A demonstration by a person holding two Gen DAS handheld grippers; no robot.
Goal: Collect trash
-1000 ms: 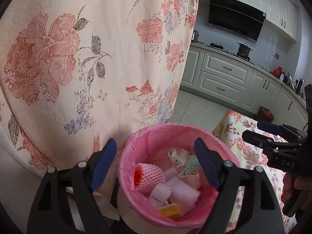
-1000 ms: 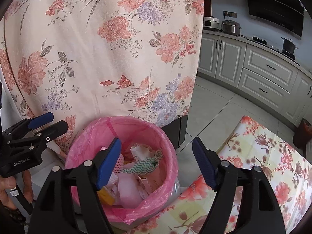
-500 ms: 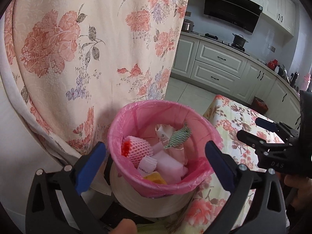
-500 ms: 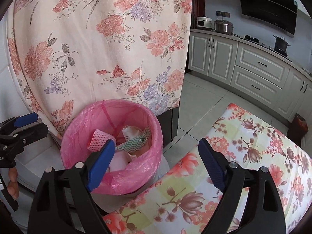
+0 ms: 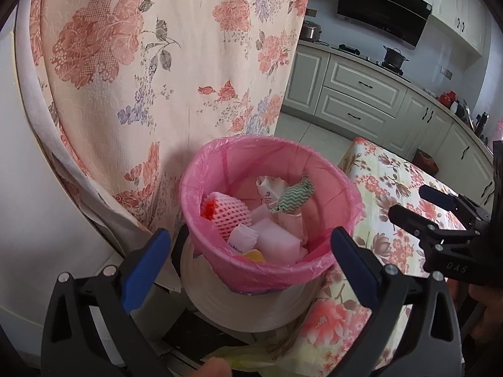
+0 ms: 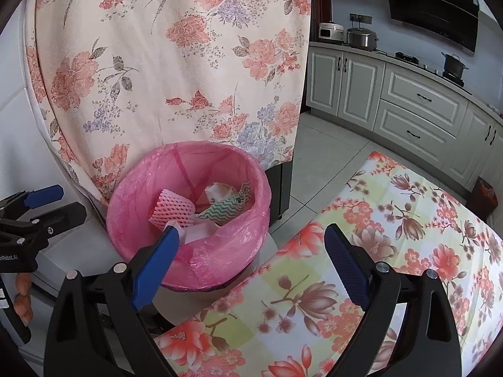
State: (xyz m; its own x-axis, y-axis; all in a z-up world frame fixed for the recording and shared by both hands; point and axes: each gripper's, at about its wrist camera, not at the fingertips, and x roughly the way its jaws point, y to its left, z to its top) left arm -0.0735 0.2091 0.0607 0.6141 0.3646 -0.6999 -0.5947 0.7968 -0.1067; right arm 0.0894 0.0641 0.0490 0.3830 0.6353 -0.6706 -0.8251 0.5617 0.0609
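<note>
- The white bin [image 5: 251, 301], lined with a pink bag [image 5: 314, 270], has its base hidden; trash inside: foam net [image 5: 229, 216], zigzag wrapper [image 5: 292, 196].
- Left gripper [image 5: 248, 257] spread wide, empty; right gripper [image 6: 248, 260] opening, empty.
- Floral curtain [image 5: 141, 78] behind, floral tablecloth [image 6: 393, 251] beside.

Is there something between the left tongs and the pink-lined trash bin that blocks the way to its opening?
Nothing visible does. The left tongs are wide open and empty, and the trash bin sits just beyond the fingertips, its mouth uncovered. Only collected trash lies inside, such as the foam fruit net.
</note>
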